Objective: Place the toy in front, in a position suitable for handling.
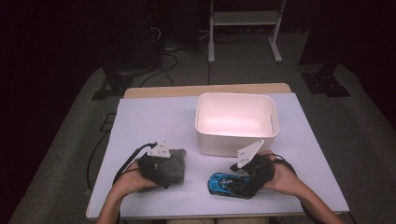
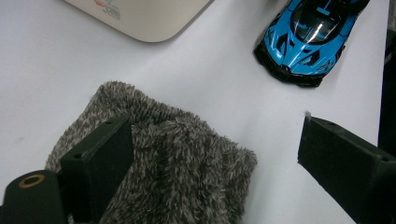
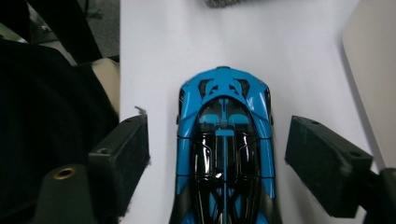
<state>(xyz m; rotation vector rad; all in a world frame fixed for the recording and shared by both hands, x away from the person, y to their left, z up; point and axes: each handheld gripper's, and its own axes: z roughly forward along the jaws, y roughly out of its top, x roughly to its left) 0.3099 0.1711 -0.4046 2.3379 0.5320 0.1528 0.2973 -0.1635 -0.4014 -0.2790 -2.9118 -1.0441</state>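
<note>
While the right gripper [image 3: 217, 154] straddles the blue toy car [image 3: 224, 154] in the lower middle of the right gripper view, its fingers [image 3: 123, 158] stand released, one on each side of the car's body with white tabletop [image 3: 159, 46] showing in the gaps, so neither pad presses on it. From the high view the car [image 1: 227, 184] lies at the lower right of centre, just in front of the white bin [image 1: 236, 122] and apart from it, with the right gripper [image 1: 252, 179] at its right end. At the lower left of that frame the left gripper [image 1: 161, 170] sits over a grey fuzzy cloth [image 1: 173, 163]. Seen from the left gripper view, its fingers [image 2: 100, 161] are spread wide: one rests on the cloth [image 2: 177, 168], the other stands over bare tabletop at the lower right.
</note>
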